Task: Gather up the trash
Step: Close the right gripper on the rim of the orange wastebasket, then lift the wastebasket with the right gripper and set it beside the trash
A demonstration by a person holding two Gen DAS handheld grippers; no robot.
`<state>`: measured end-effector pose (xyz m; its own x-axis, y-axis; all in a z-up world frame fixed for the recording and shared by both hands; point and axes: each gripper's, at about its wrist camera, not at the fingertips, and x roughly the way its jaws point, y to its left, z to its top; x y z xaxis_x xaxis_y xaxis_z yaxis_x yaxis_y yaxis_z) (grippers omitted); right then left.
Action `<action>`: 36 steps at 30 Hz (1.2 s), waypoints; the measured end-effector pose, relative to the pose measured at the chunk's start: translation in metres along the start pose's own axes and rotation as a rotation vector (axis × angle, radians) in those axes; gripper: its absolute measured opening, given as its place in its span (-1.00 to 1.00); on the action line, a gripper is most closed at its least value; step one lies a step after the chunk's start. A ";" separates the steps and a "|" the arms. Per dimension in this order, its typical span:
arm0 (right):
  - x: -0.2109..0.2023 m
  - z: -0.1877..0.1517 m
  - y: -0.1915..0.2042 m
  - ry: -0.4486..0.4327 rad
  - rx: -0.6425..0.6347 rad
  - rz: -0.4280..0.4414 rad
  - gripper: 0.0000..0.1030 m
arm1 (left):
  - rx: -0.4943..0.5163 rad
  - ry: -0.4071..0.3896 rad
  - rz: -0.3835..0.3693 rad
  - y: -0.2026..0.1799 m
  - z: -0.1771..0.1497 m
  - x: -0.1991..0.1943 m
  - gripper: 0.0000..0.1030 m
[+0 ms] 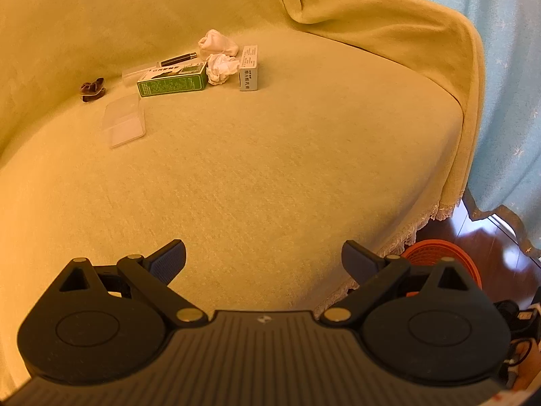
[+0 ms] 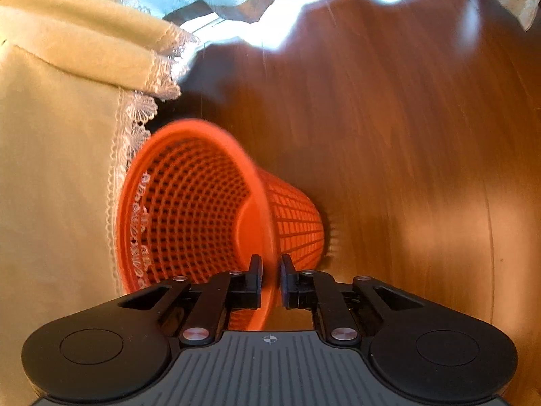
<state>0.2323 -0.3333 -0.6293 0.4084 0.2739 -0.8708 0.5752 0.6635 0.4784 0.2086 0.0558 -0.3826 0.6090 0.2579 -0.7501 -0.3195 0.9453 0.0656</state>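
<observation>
While the right gripper (image 2: 270, 282) has its jaws clamped on the rim of the orange basket (image 2: 189, 209) beside the draped sofa (image 1: 270, 169), the left gripper (image 1: 263, 260) hovers with jaws wide apart — crumpled tissues (image 1: 221, 67) and boxes (image 1: 172, 79) lie far across the seat.

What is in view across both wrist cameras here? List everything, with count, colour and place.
crumpled tissues: two, white, far end of seat
green box: one, beside tissues
white box: one, right of tissues
dark tube: one, behind green box
clear plastic cases: two, seat left
brown scrap: one, far left
sofa cover: one, yellow, lace-edged
basket: one, orange mesh, on the floor beside sofa
curtain: pale blue
left gripper: open, empty
right gripper: pinching the basket rim
</observation>
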 end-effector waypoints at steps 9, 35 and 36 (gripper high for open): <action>-0.068 0.020 0.037 -0.007 -0.033 -0.068 -0.88 | -0.037 0.012 0.006 0.008 0.020 -0.027 0.88; -0.292 0.021 0.328 -0.037 -0.120 0.126 -0.88 | -0.114 0.069 -0.006 0.113 0.138 -0.055 0.88; -0.290 0.016 0.340 -0.048 -0.124 0.117 -0.88 | -0.112 0.074 -0.013 0.121 0.145 -0.047 0.88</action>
<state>0.3208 -0.1984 -0.2124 0.5022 0.3226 -0.8023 0.4314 0.7106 0.5558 0.2461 0.1874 -0.2442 0.5595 0.2260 -0.7975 -0.3936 0.9191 -0.0157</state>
